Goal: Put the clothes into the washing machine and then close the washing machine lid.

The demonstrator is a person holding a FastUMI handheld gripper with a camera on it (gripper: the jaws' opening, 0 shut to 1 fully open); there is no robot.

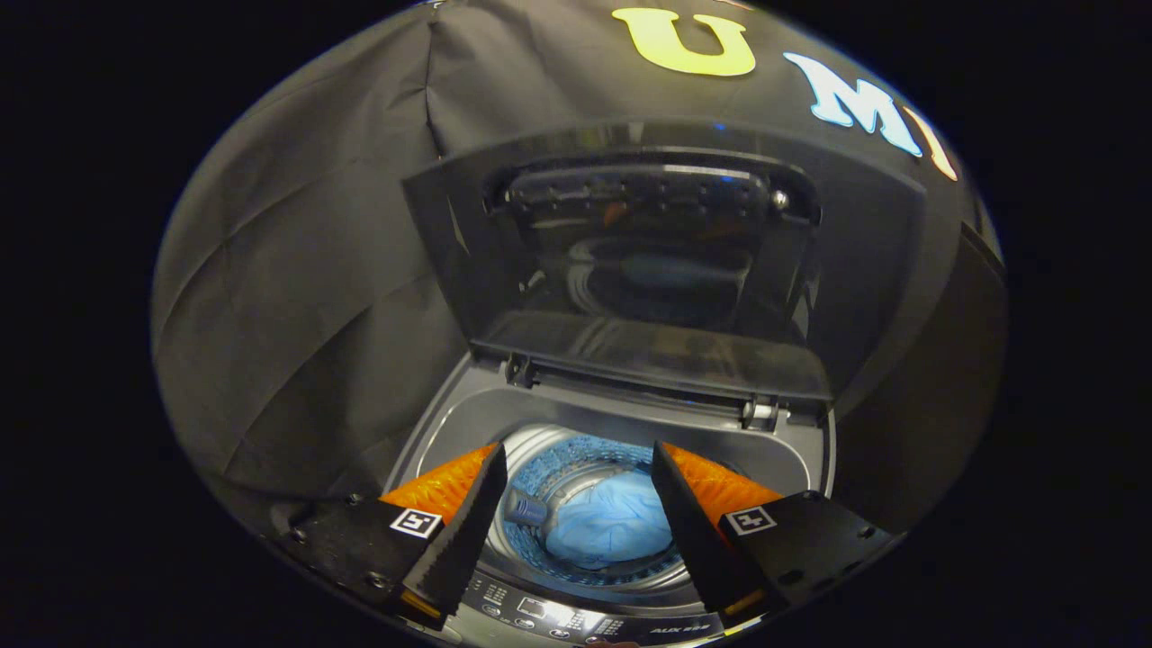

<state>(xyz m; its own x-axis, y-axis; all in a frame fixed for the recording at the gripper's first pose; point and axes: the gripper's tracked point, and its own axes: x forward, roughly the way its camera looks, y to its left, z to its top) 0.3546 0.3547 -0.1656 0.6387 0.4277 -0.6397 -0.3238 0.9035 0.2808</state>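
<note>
Dim booth lighting, glare glinting off the raised lid (630, 261), fisheye bending the edges, drum (585, 513) lit brighter, parted fingers (468, 531) slightly blurring.

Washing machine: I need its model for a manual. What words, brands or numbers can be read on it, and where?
Control panel: small print and button legends, too small and blurred to read.
Lid, raised: no text.
Gripper, open above the drum holding blue clothes: square coded markers, no words.
</note>
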